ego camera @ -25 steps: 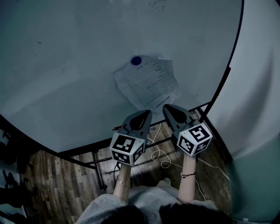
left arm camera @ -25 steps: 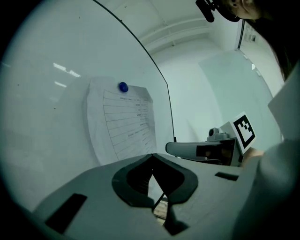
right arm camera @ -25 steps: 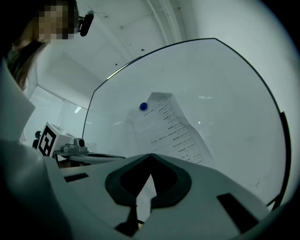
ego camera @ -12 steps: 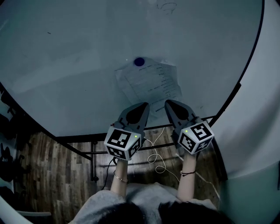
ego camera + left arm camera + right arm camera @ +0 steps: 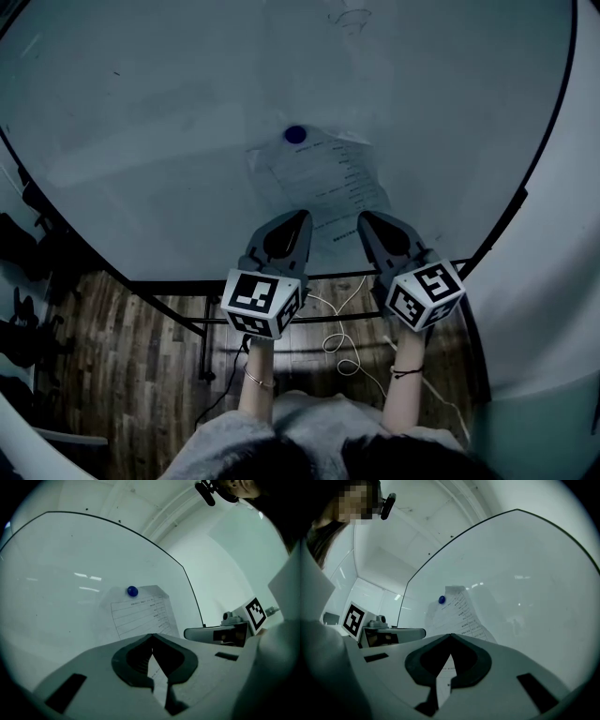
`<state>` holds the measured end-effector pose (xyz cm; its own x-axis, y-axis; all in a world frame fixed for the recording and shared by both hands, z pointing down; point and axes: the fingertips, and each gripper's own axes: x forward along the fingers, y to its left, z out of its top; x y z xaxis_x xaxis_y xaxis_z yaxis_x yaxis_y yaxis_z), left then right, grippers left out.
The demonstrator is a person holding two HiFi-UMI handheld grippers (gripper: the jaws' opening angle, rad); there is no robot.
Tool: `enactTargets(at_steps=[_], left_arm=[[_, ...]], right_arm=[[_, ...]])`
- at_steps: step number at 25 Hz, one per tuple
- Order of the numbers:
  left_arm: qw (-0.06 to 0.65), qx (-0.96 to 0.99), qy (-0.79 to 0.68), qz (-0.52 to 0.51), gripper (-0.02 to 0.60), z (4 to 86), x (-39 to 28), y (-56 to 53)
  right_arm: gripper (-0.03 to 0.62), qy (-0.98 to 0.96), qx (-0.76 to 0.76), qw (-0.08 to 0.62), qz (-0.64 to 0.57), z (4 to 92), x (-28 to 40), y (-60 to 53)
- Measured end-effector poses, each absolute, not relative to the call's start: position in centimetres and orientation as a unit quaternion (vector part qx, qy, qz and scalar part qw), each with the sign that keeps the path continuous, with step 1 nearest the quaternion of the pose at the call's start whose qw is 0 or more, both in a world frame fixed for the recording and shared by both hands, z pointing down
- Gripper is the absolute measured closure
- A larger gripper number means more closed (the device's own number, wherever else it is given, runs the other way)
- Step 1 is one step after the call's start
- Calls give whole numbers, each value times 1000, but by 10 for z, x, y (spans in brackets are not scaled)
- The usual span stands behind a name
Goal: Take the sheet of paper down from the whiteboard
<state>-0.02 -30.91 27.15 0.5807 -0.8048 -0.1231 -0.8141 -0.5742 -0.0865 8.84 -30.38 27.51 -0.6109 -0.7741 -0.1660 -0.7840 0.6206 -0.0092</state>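
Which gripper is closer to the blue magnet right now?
Left. The left gripper sits almost straight below the blue magnet, by the lower edge of the sheet of paper; the right gripper is below and off to the magnet's right.

A blue magnet (image 5: 295, 134) marks the eleven o'clock corner of the white, dark-lined sheet of paper (image 5: 326, 183). The left tongs (image 5: 304, 216) and right tongs (image 5: 364, 217) are grey, and their marker cubes (image 5: 262, 302) are black-and-white.
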Motion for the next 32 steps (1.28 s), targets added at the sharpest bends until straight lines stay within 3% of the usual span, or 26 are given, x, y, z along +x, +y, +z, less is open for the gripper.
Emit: enactTargets(at_steps=[11, 18, 24, 27, 32], left_arm=[[133, -861, 491, 21, 574, 224, -11, -331], [190, -842, 505, 23, 559, 201, -8, -333], [198, -836, 511, 17, 523, 193, -10, -337], [195, -831, 520, 8, 497, 192, -12, -343], [208, -820, 533, 8, 482, 181, -9, -343]], right_arm=[[594, 877, -468, 90, 58, 250, 108, -312], [592, 861, -499, 54, 86, 240, 115, -322], [591, 855, -509, 32, 96, 242, 119, -328], [544, 857, -506, 25, 98, 240, 121, -331], [522, 866, -488, 5, 110, 240, 121, -336]])
